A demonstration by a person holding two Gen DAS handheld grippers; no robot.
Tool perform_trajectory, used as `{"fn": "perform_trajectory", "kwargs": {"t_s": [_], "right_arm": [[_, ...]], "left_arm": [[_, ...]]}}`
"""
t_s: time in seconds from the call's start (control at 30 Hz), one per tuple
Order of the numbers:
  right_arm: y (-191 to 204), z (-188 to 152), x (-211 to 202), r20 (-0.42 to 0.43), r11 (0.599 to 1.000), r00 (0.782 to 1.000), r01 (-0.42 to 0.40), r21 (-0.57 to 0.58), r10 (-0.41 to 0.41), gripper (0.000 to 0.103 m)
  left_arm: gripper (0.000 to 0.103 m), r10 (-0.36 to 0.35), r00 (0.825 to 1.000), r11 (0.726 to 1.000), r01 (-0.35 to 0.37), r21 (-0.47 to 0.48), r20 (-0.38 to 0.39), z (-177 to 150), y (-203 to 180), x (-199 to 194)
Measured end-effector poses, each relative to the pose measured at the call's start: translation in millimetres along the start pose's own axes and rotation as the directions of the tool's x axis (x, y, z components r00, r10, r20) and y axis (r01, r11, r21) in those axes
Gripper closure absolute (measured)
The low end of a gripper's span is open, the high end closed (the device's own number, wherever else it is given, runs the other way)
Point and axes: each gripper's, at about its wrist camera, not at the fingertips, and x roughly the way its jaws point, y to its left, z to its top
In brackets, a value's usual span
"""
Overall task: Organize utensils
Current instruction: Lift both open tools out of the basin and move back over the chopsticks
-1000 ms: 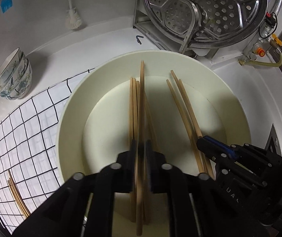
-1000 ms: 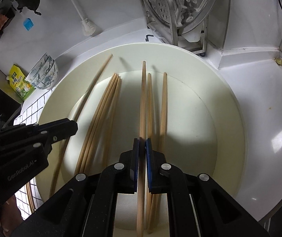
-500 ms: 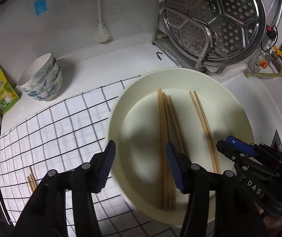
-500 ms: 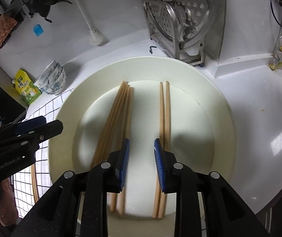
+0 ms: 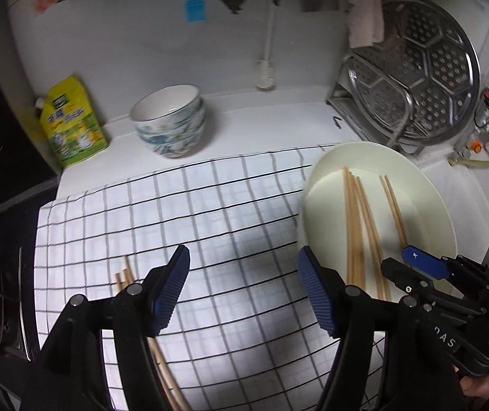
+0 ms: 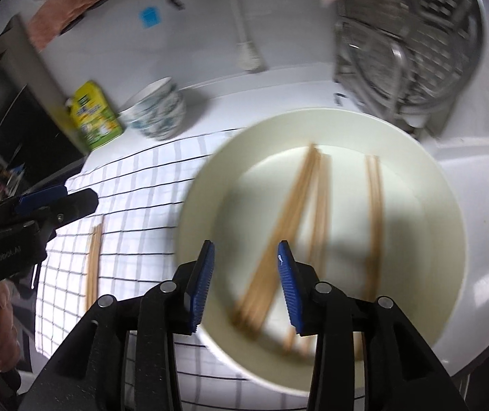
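Right wrist view — cream bowl (image 6: 443, 226), chopsticks (image 6: 289, 212) inside

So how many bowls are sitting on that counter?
2 that I can make out: patterned bowls nested one inside the other at the back of the counter, beside the yellow pouch. The stack may hide a third; the wide cream dish holding chopsticks isn't counted.

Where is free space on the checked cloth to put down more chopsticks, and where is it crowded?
The checked cloth is bare across its middle, between the chopsticks on the cloth at its left and the cream plate at its right, up to the stacked bowls. The plate is crowded with chopsticks, and both open grippers, left and right, hover nearby.
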Motion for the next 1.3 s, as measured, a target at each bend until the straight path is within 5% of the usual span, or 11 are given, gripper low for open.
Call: {"fn": "perform_trajectory", "kwargs": {"t_s": [0.67, 1.3], "right_arm": [[101, 1, 13, -0.020, 0.992, 0.999, -0.048, -0.115, 0.046, 0.056], [144, -38, 32, -0.037, 0.995, 0.998, -0.048, -0.090, 0.045, 0.055]], "left_arm": [[0.029, 0.067, 0.998, 0.989, -0.066, -0.130, 0.001, -44, 107, -25], [0.025, 0.091, 0.995, 0.979, -0.096, -0.181, -0.034, -95, 175, -25]]}}
